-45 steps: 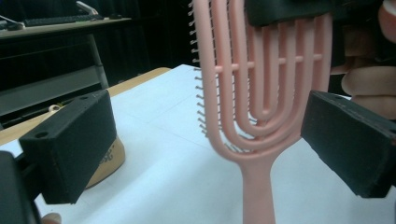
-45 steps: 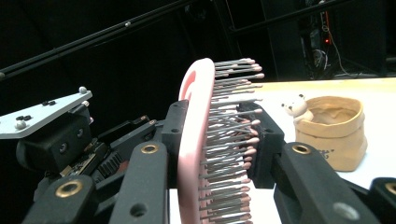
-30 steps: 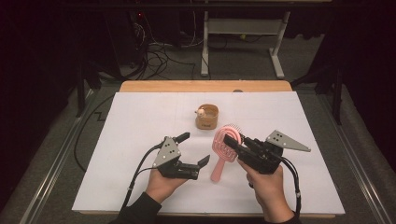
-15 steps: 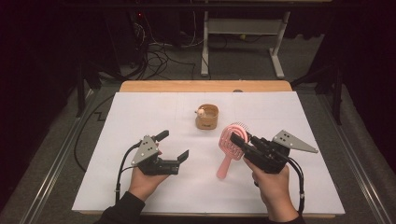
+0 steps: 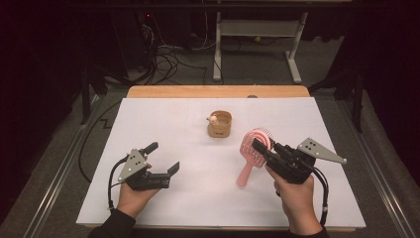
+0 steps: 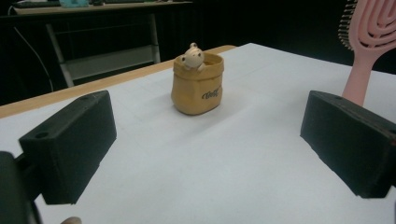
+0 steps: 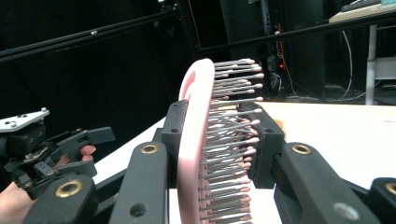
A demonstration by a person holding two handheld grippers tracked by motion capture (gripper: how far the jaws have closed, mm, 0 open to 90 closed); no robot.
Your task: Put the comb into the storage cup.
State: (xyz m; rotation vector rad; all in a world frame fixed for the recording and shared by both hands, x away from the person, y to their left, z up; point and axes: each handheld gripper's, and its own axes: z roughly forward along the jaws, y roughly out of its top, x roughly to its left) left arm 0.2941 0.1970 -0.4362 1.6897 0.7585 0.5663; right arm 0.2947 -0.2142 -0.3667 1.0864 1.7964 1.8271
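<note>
A pink hairbrush (image 5: 246,168) hangs over the white table sheet, handle pointing down toward me. My right gripper (image 5: 260,146) is shut on its head; in the right gripper view the jaws clamp the pink rim and bristles of the hairbrush (image 7: 196,140). A small tan pouch (image 5: 219,125) with a little figurine peeking out stands upright at the middle back. My left gripper (image 5: 162,157) is held at the front left, open and holding nothing. In the left gripper view the pouch (image 6: 198,86) stands ahead between the wide jaws, and the hairbrush (image 6: 369,37) is at the upper right.
The white sheet (image 5: 163,114) covers a wooden table whose bare edge (image 5: 218,91) shows at the back. Beyond it are a dark floor with cables (image 5: 168,59) and a metal stand (image 5: 257,34). Rails run along both sides.
My left gripper has drawn away from the brush handle, moving left across the sheet with its jaws open. The right hand has shifted slightly right, still holding the brush.
</note>
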